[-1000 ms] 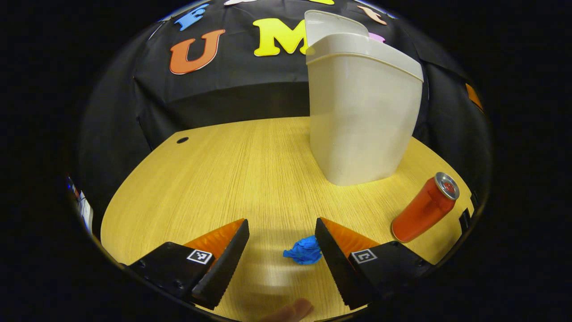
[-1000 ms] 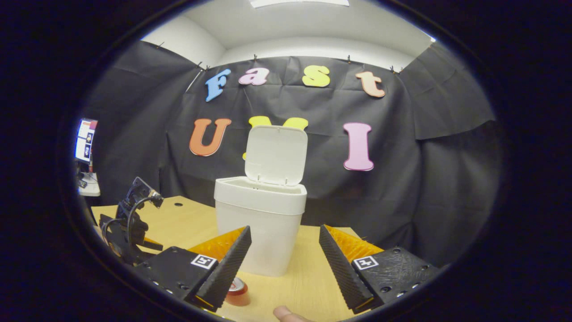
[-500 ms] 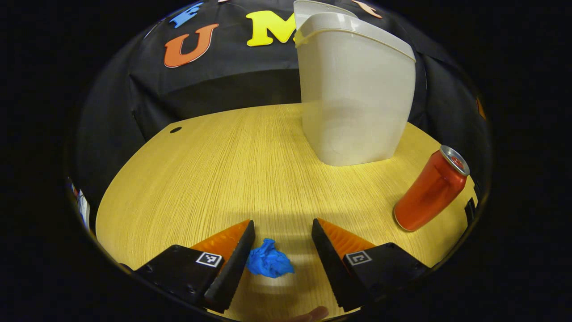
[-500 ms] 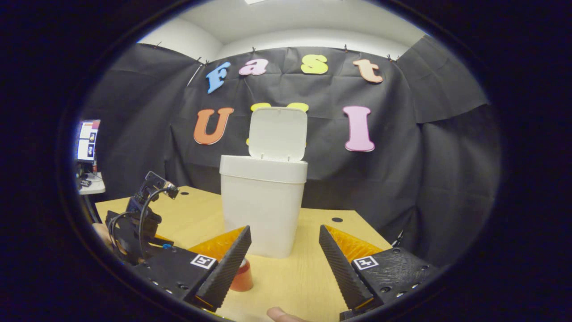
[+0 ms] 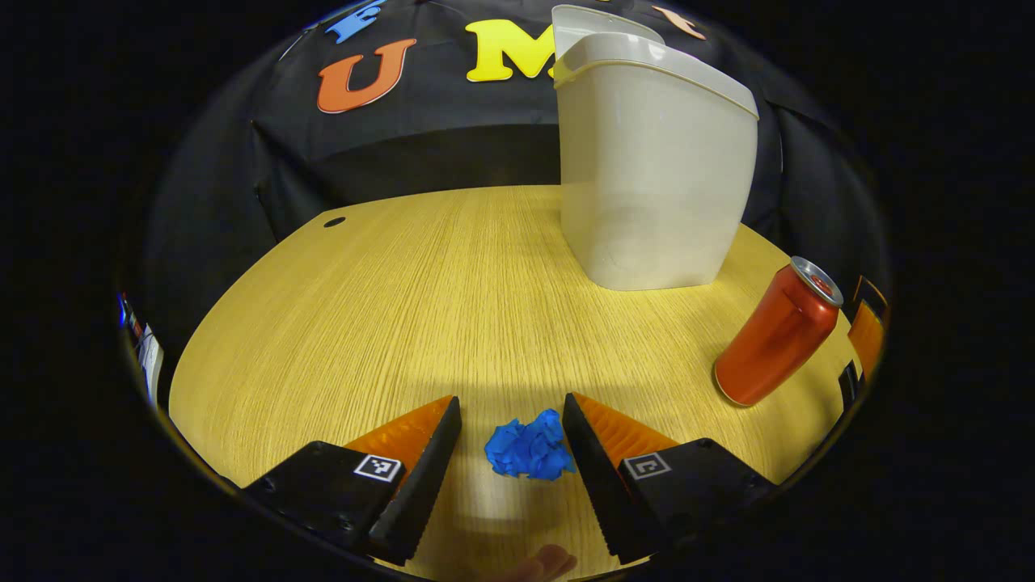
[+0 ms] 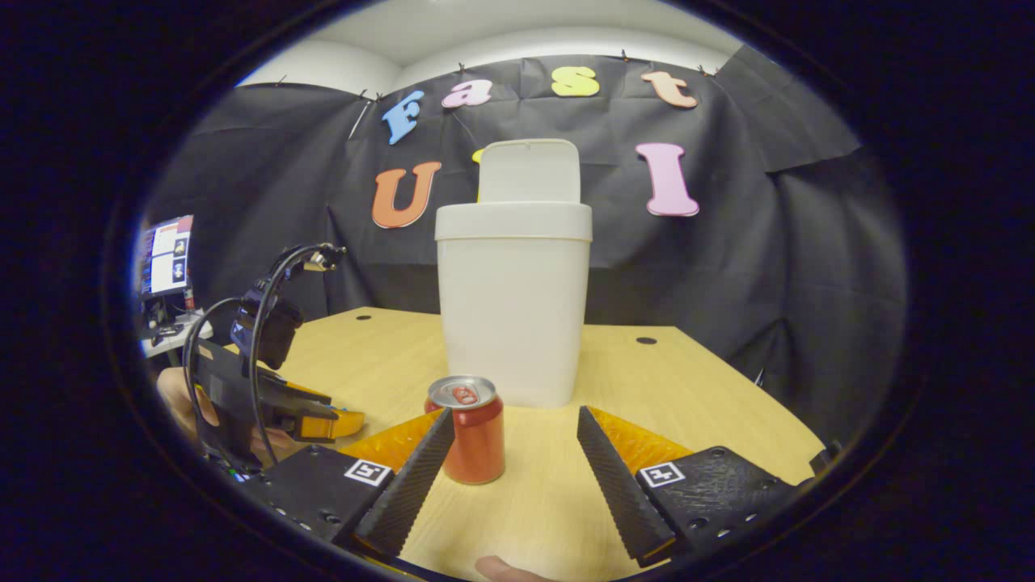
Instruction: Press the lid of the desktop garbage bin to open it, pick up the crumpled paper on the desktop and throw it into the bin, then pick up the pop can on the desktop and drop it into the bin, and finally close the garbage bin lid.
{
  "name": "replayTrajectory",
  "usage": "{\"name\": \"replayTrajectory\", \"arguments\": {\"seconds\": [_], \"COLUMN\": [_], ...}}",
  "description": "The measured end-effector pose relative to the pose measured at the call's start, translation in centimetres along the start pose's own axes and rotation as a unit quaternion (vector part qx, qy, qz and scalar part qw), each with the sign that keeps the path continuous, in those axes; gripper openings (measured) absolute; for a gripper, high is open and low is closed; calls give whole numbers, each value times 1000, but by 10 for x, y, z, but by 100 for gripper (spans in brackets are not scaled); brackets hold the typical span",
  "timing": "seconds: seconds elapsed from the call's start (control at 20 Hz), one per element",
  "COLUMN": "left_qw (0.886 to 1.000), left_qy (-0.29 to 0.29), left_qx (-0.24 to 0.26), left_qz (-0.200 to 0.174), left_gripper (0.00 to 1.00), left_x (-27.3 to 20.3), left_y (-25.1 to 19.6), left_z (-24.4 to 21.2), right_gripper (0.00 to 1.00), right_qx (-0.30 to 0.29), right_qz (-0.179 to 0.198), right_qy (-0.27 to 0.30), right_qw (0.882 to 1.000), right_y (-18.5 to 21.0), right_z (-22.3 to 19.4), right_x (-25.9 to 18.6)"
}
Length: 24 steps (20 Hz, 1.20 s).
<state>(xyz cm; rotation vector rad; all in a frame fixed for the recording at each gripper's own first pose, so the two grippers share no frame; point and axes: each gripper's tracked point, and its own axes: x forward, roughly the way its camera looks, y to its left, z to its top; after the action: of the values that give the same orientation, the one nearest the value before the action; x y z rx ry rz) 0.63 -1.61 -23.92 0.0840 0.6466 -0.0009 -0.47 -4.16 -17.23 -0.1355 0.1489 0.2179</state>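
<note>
A blue crumpled paper [image 5: 530,449] lies on the wooden desk between the fingers of my left gripper [image 5: 511,436], which is open and low over the desk; the paper sits close to the right finger. The white garbage bin [image 5: 655,170] stands at the back with its lid [image 6: 530,170] raised. An upright red pop can [image 5: 772,335] stands to the right of the left gripper. In the right gripper view the can [image 6: 471,430] stands just ahead of my open right gripper [image 6: 511,457], near its left finger, with the bin [image 6: 514,311] behind it.
The left gripper [image 6: 267,388] and the hand holding it appear at the left of the right gripper view. The desk [image 5: 420,299] has cable holes near its back edge. A monitor [image 6: 164,257] stands far left beyond the desk.
The left gripper shifted so the paper moved from beside its left finger toward its right finger. The right gripper came down and forward; the can now stands in full sight between its fingers.
</note>
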Motion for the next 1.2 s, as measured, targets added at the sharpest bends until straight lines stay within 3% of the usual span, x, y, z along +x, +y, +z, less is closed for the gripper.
{"name": "replayTrajectory", "arguments": {"seconds": [0.35, 0.85, 0.9, 0.95, 1.2], "left_qw": [999, 999, 999, 998, 998], "left_qy": [-38, -48, -50, -52, -53], "left_qx": [-10, -14, -15, -16, -12], "left_qz": [7, 14, 15, 17, 22], "left_gripper": [84, 79, 84, 74, 51], "left_x": [-9, -9, -9, -10, -3], "left_y": [-3, -2, -1, 1, 6], "left_z": [-7, -9, -11, -10, -12], "right_gripper": [95, 94, 94, 94, 94], "right_qx": [27, 2, -1, -4, 1], "right_qz": [3, 7, 6, 7, 7], "right_qy": [14, 27, 27, 28, 49], "right_qw": [1000, 1000, 1000, 1000, 999], "right_y": [-1, 13, 14, 16, 18], "right_z": [-12, -24, -27, -26, -35], "right_x": [2, 10, 10, 10, 17]}}
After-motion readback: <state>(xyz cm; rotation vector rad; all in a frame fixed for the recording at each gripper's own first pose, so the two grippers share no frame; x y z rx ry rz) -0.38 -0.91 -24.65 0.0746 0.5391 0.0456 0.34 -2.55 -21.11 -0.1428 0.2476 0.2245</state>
